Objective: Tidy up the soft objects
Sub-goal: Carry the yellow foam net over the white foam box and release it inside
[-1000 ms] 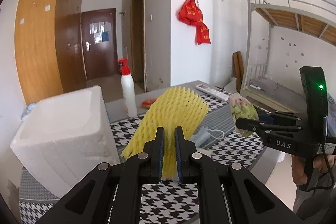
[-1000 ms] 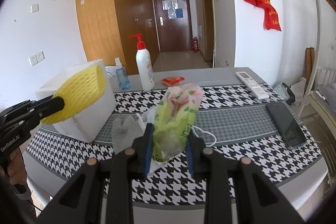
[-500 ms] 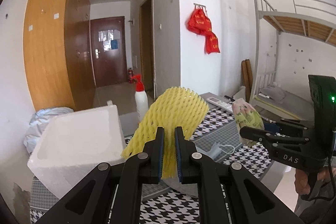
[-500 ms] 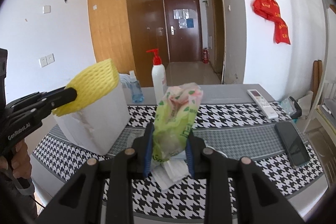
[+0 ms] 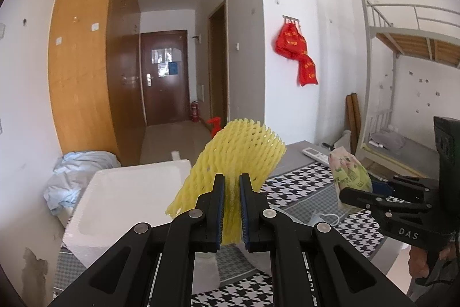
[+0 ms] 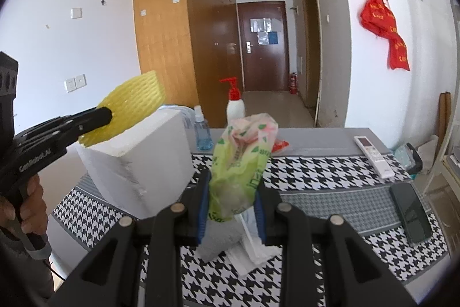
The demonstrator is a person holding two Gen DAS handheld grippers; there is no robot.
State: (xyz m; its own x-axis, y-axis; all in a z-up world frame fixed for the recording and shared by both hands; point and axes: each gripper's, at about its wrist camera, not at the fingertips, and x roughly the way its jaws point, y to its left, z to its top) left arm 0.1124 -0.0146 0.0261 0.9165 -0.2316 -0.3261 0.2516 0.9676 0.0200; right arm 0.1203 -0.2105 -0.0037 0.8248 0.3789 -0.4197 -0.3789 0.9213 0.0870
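My left gripper is shut on a yellow foam net sleeve, held in the air above the white foam box. From the right wrist view the same yellow net hovers over the box at the left. My right gripper is shut on a crumpled green and pink plastic bag, raised above the table. In the left wrist view that bag shows at the right, in the other gripper's tip. A grey pouch and white plastic wrap lie on the table below.
The houndstooth tablecloth carries a pump bottle, a small blue bottle, a red packet, a remote and a dark phone. A bunk bed stands at the right.
Both grippers have risen with their loads, so the table and box sit lower in each view. The yellow net now hangs over the box's top. Neither grip has altered.
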